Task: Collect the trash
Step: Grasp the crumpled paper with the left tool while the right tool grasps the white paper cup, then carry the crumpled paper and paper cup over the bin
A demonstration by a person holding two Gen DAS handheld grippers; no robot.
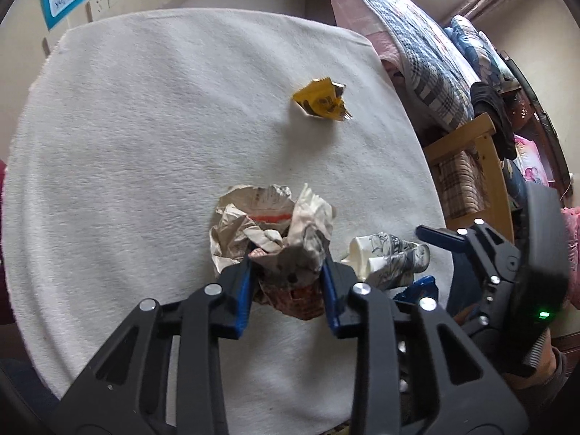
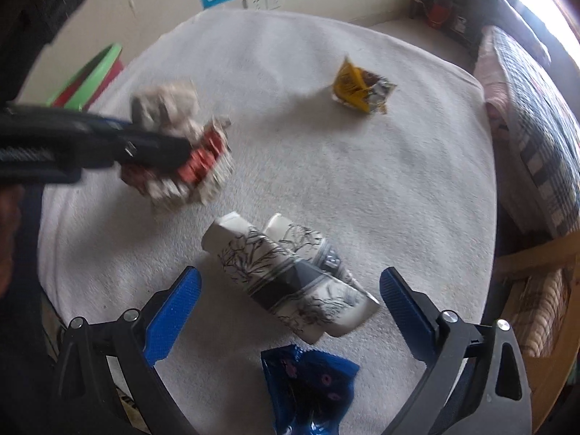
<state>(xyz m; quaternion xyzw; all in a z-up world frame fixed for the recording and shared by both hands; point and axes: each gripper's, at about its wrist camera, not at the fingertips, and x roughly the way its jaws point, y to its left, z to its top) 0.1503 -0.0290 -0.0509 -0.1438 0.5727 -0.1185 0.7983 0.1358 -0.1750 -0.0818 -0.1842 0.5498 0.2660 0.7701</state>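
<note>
Presently we list four pieces of trash on the white cloth (image 1: 145, 145) that covers the table. One crumpled paper ball (image 1: 275, 224) sits clenched between the blue pads of our left gripper (image 1: 288, 279), which points steeply down and grasps the ball at its near side. One flattened paper cup (image 2: 290, 275), white with dark line drawings, lies on the cloth between the spread fingers of our right gripper (image 2: 290, 308); those jaws stand wide, both pads clear of the cup, the tool tilted steeply down over it. One blue wrapper (image 2: 308, 388) lies just below the cup, near the cloth's front edge. One yellow wrapper (image 2: 360, 88) lies well apart, toward the far side of the cloth. For containers we count one green-rimmed bin (image 2: 90, 76) beyond the left edge of the table; its contents cannot be told. Grippers: two. Beside the table, one bed with a checked quilt (image 1: 417, 54).
</note>
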